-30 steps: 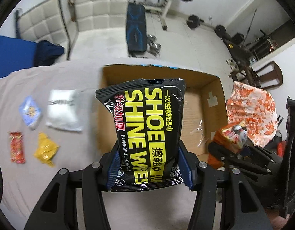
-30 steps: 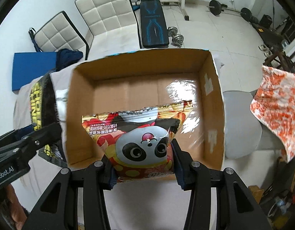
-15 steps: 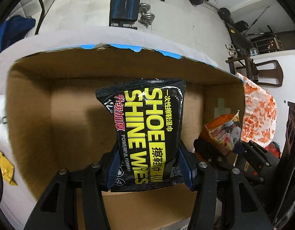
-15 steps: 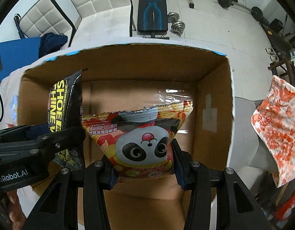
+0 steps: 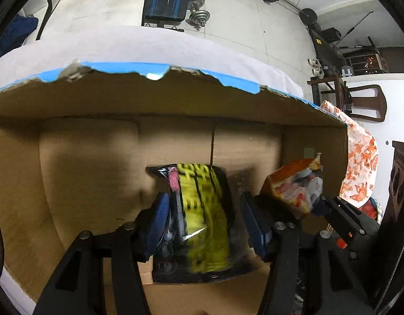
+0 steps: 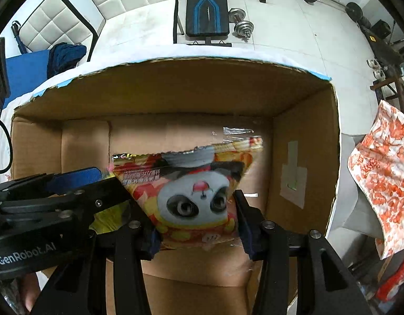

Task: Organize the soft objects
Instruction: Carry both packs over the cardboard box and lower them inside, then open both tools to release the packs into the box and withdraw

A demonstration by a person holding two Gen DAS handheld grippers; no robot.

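Left claw (image 5: 203, 219) spread, right claw (image 6: 195, 221) clamped

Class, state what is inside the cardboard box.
Inside the box: the wipes pack between the left gripper's fingers and the panda packet in the right gripper. They cover part of the floor.
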